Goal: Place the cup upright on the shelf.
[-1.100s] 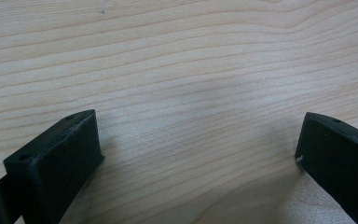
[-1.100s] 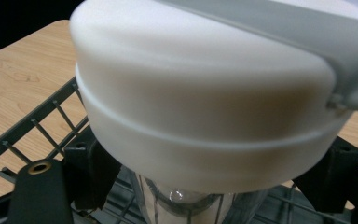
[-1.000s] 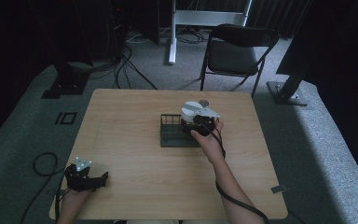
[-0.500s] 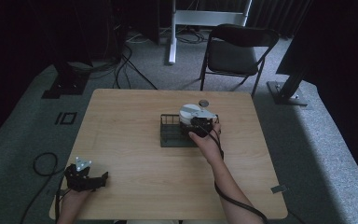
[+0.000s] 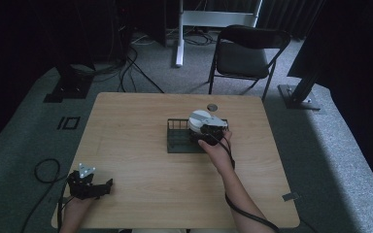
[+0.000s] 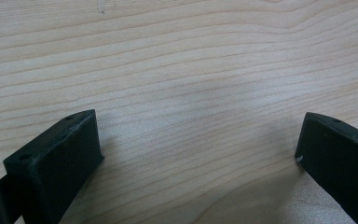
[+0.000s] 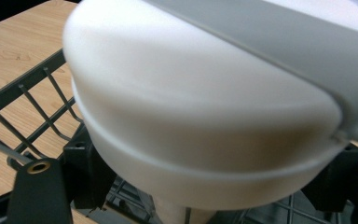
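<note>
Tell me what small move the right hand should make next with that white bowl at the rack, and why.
Probably ease the white bowl a little lower into the black wire rack, keeping the right tongs closed. In the right gripper view the bowl sits tilted between the jaws just above the rack's wires, so it does not look seated yet. The left tongs rest open on the table.

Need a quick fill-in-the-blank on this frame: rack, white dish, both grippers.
1. The right gripper holds a white ____ over the rack.
2. The black wire rack sits on a ____ table.
3. The left gripper has its jaws ____, with bare tabletop between them.
4. Beyond the table's far edge stands a folding ____.

Missing words: bowl; wooden; open; chair
</note>
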Tool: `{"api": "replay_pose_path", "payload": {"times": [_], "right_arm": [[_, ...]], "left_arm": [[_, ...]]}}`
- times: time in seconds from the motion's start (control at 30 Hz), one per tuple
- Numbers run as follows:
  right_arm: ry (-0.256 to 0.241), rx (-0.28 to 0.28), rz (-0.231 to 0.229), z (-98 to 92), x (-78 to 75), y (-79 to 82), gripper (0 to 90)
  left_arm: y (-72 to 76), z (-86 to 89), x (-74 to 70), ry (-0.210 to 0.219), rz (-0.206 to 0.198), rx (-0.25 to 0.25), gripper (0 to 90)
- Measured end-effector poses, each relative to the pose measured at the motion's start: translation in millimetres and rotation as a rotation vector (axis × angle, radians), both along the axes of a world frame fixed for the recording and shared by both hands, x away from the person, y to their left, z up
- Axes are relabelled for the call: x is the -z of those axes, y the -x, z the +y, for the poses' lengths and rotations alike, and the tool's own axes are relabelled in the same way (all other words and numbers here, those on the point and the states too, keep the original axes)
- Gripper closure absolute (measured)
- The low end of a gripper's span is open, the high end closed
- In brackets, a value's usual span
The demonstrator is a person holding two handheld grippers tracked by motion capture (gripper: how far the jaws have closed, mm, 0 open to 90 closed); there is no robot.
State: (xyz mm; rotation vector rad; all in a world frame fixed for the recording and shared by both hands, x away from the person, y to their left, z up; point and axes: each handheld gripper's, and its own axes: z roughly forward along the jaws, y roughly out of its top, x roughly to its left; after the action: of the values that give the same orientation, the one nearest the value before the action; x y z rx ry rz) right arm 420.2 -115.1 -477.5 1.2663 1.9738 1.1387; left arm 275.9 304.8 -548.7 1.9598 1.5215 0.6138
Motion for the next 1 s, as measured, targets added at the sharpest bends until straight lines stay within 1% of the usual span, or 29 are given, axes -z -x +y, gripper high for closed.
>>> {"api": "replay_pose_path", "payload": {"times": [0.1,0.17,0.23,0.3,0.43,0.6,0.67,0.73,0.83,0.9,1.0], "right_arm": [[-0.014,0.003,-0.01,-1.8,2.1,1.4,18.3],[-0.023,0.001,-0.007,-1.9,3.4,1.5,17.9],[-0.012,0.002,-0.007,-1.5,5.0,1.5,18.1],[-0.021,0.003,-0.01,-1.9,6.0,1.6,18.0],[-0.02,-0.009,-0.022,-3.2,6.3,1.3,17.7],[-0.036,-0.007,-0.039,-4.4,7.9,3.0,15.0],[-0.048,-0.013,-0.044,-5.1,7.6,3.9,13.6],[-0.045,-0.014,-0.05,-6.0,6.8,4.7,13.6],[-0.067,-0.015,-0.053,-8.0,5.2,6.0,13.6],[-0.063,-0.017,-0.053,-8.7,5.0,7.3,13.6],[-0.071,-0.02,-0.056,-10.1,4.4,9.2,13.6]], "left_arm": [[0.0,0.0,0.0,0.0,0.0,0.0,0.2],[0.0,0.1,0.0,-0.001,0.0,0.001,0.2],[0.0,0.0,0.0,0.0,0.0,0.0,0.2],[0.0,0.0,0.0,0.0,0.0,0.0,0.2],[0.0,0.0,0.0,0.0,0.0,0.0,0.2],[0.0,0.0,0.0,0.0,0.0,0.0,0.2],[0.0,0.0,0.0,-0.001,0.0,0.001,0.2],[0.0,0.0,0.0,0.0,0.0,0.0,0.2],[0.0,0.0,0.0,0.0,0.0,0.0,0.2],[0.0,0.0,0.0,0.0,0.0,0.0,0.2],[0.0,0.0,0.0,0.0,0.0,0.0,0.2]]}}
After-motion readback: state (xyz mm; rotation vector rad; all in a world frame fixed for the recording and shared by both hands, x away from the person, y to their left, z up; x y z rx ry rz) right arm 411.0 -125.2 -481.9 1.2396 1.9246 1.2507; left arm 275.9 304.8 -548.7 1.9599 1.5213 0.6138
